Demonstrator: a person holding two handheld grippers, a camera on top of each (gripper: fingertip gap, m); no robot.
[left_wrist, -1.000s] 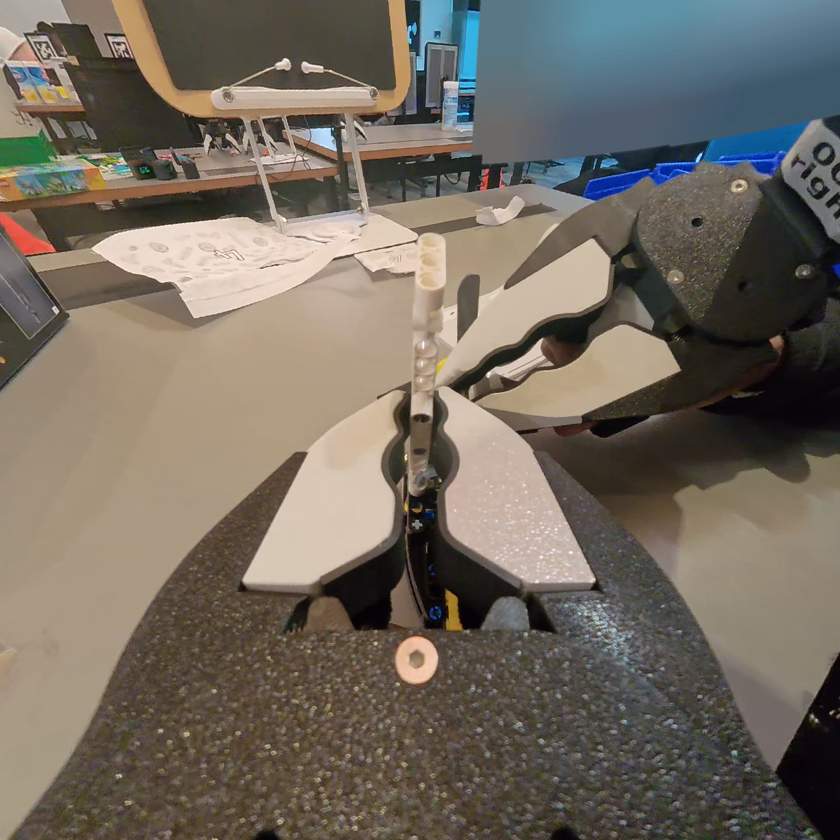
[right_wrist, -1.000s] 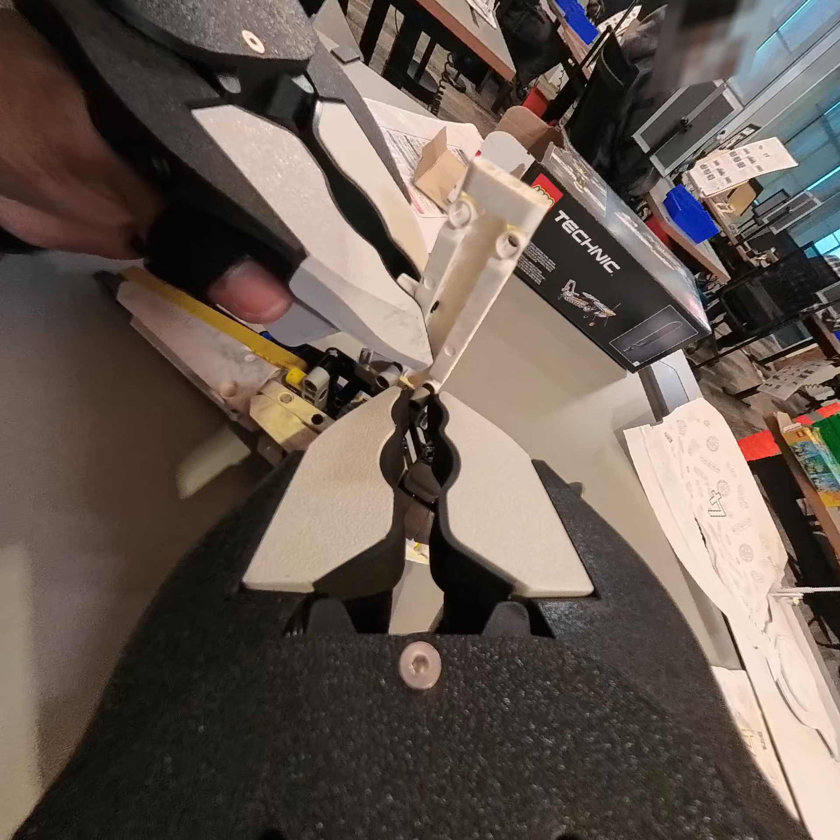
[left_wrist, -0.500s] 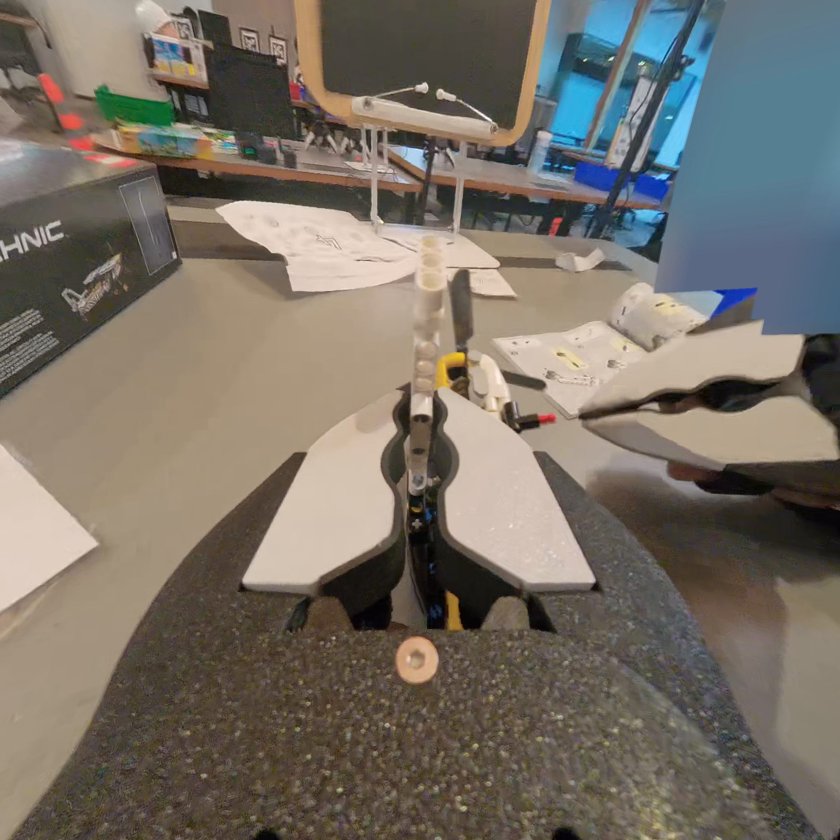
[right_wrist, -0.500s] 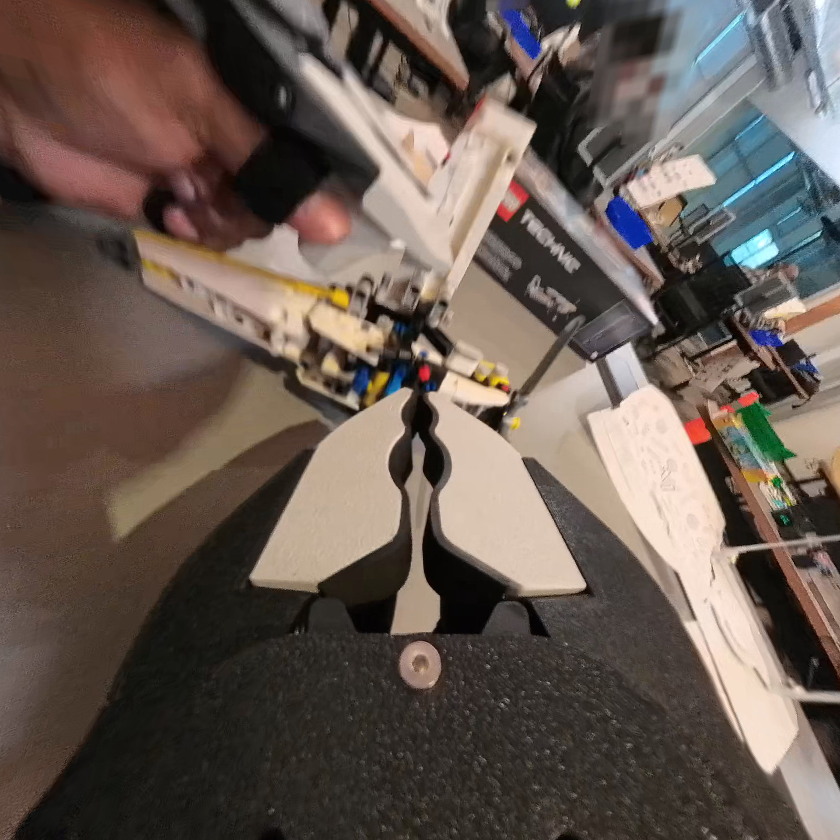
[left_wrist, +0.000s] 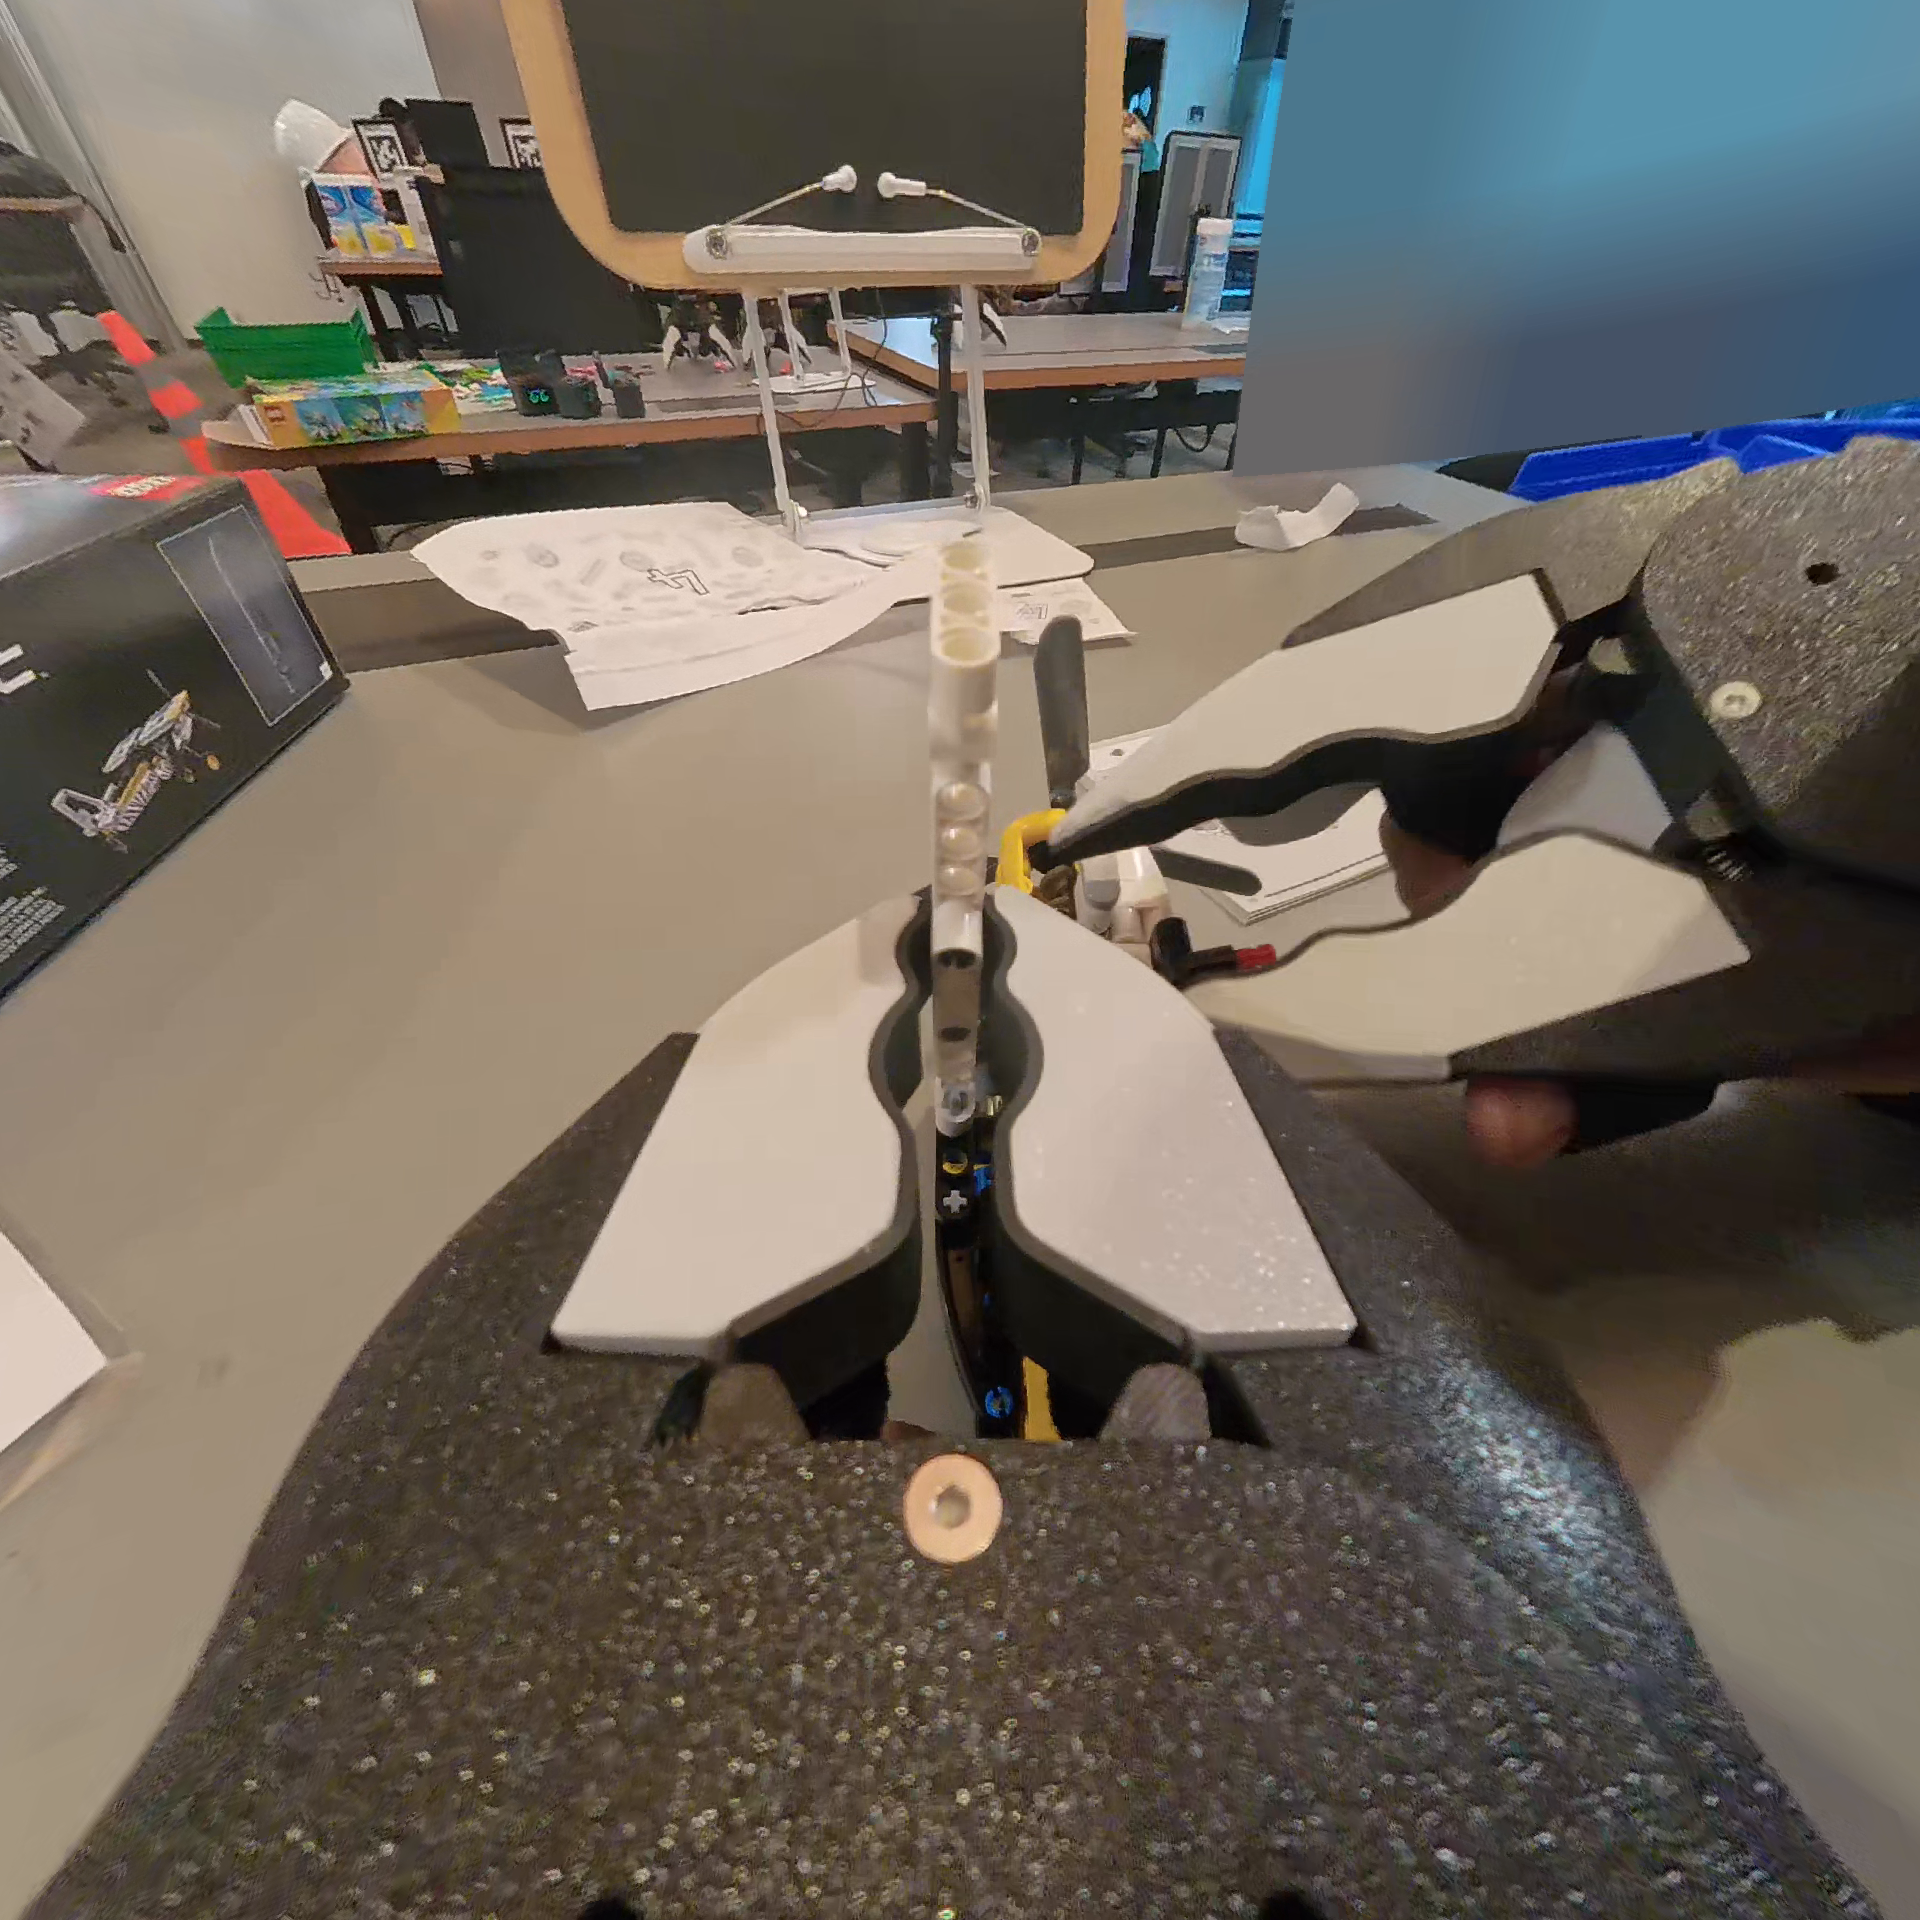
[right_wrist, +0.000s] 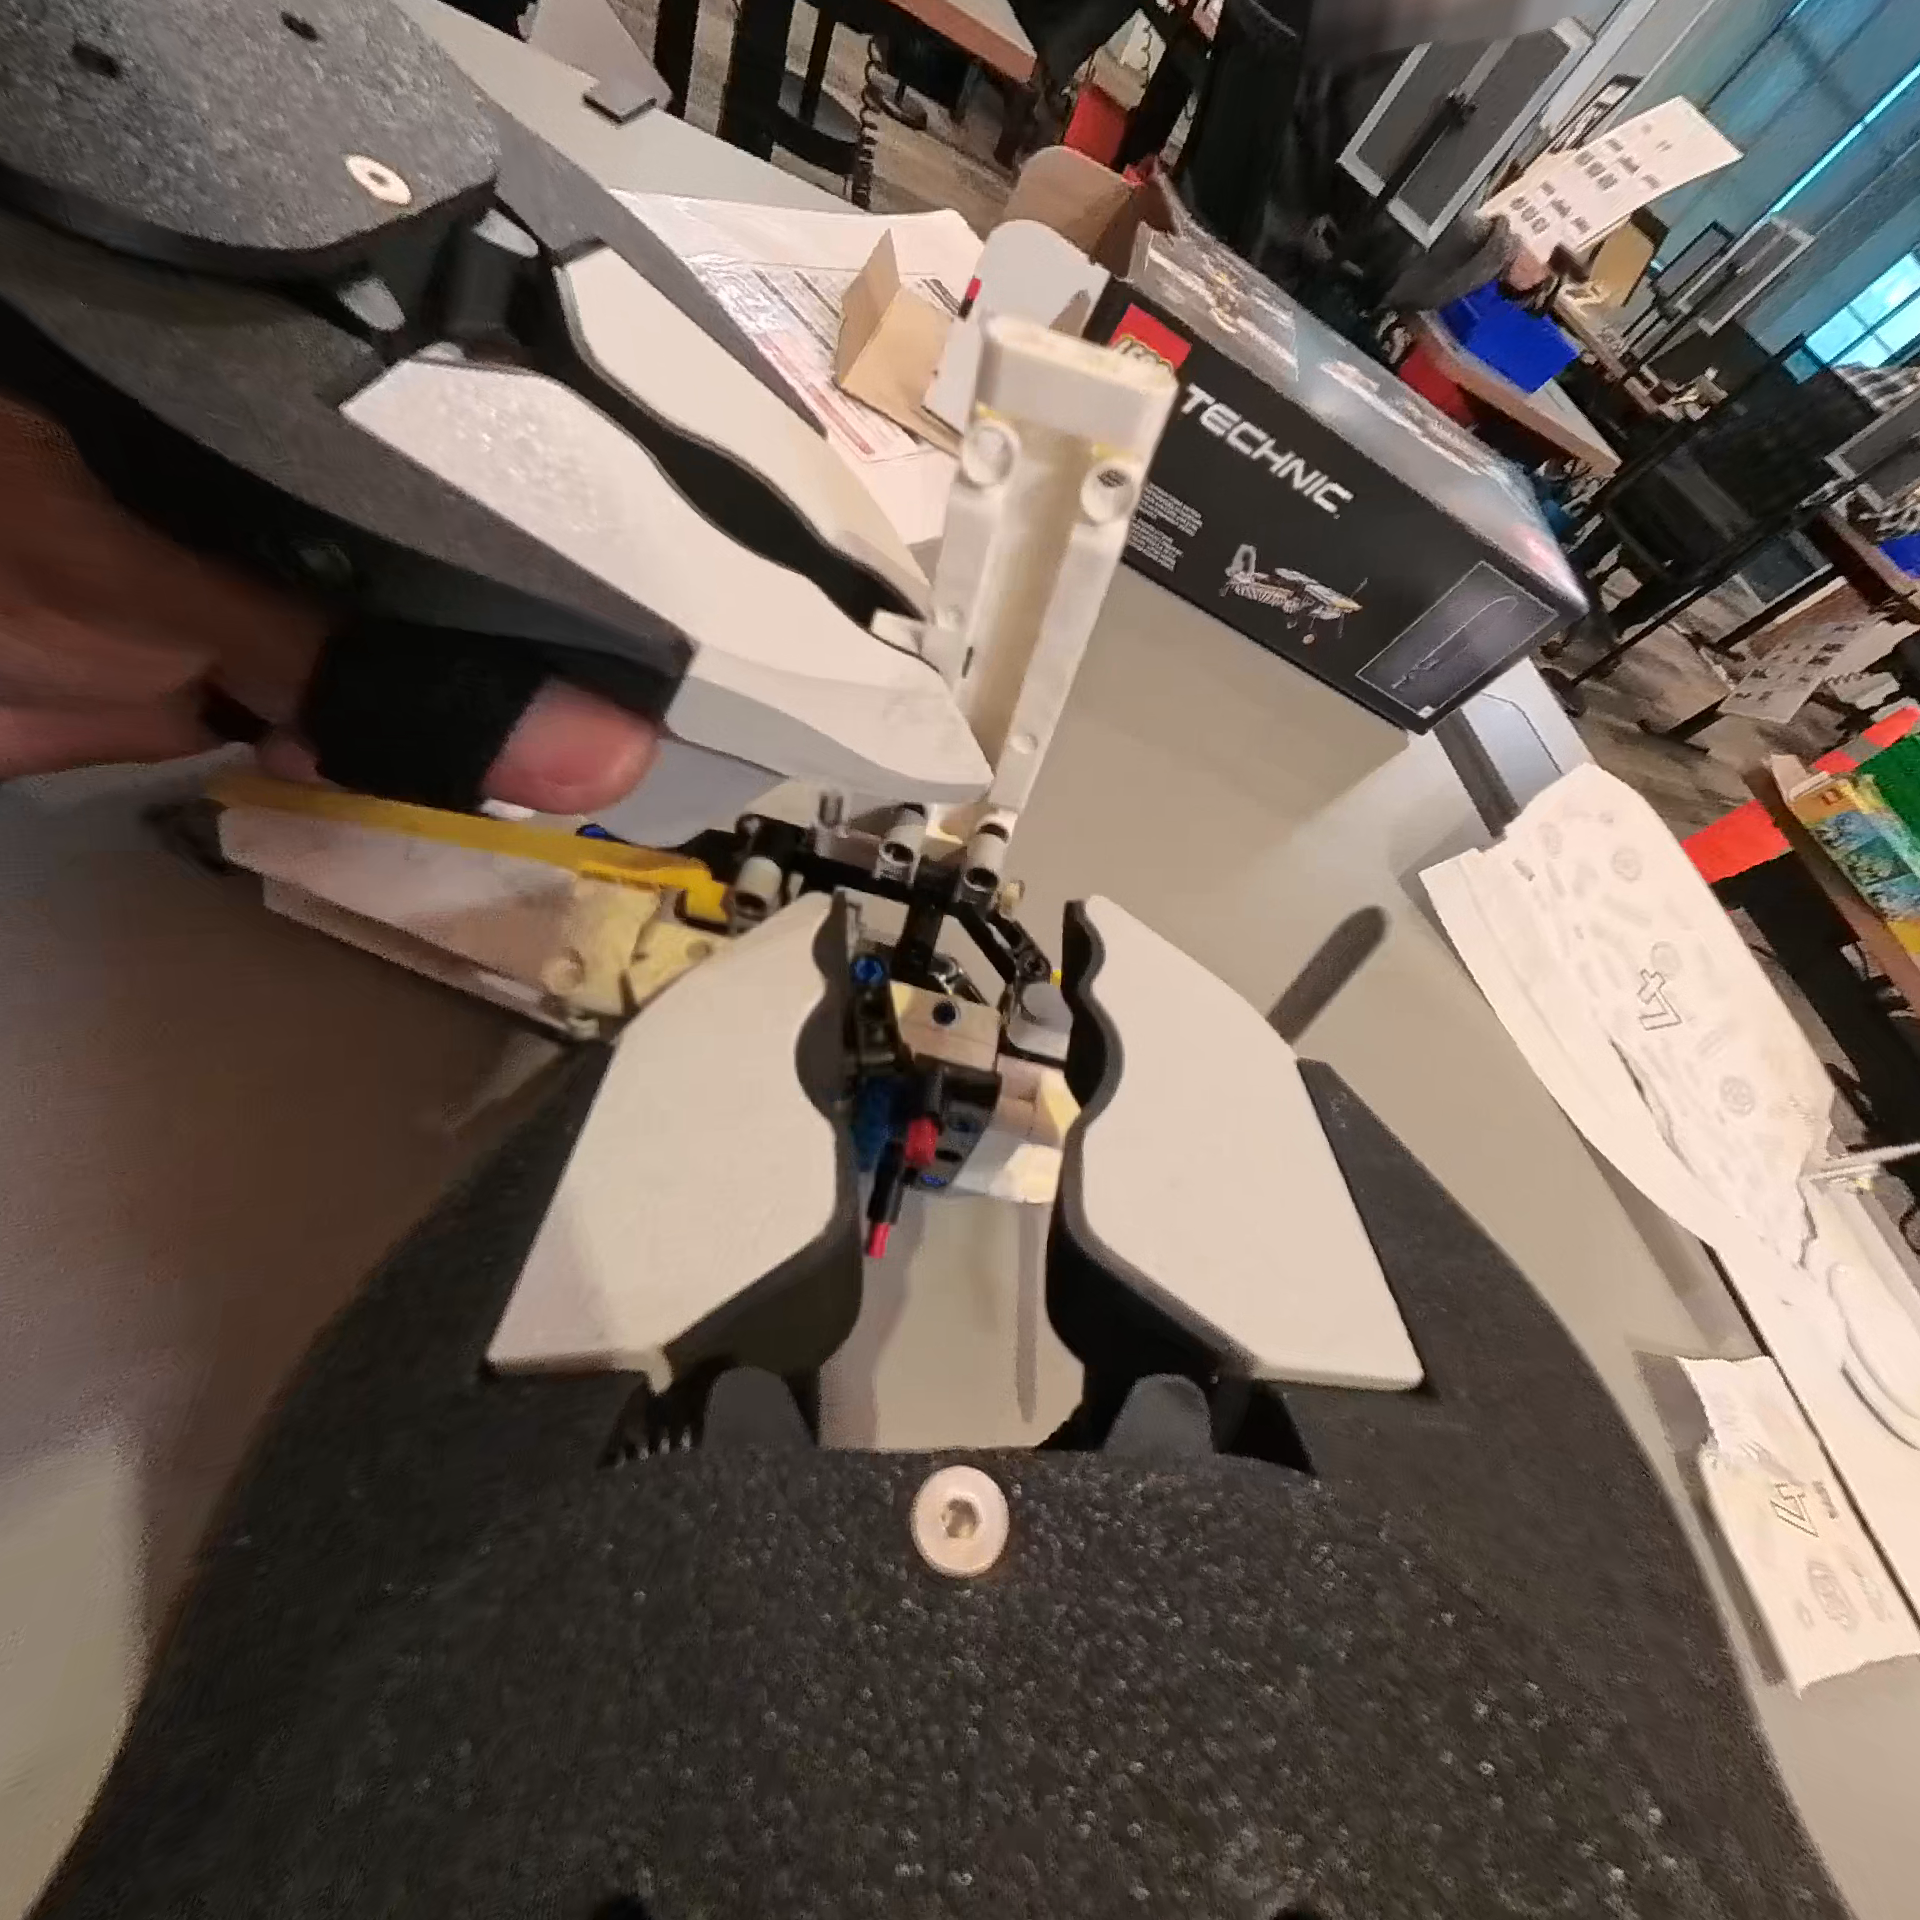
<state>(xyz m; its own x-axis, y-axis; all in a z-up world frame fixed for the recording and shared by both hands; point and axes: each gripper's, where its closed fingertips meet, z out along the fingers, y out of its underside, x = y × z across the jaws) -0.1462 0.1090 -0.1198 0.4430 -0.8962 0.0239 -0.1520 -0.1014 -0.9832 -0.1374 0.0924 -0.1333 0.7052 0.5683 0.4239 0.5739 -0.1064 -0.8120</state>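
At twelve o'clock, left hand-held gripper clamps white beam; right hand-held gripper spread wide around brick model, not gripping.

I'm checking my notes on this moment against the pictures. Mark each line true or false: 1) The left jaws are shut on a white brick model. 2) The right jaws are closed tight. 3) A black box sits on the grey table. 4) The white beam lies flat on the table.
1) True: the left gripper clamps the white brick model.
2) False: the right gripper stands open, its jaws either side of the model's dark parts.
3) True: the black box rests on the table.
4) False: the white beam stands upright, above the left jaws.
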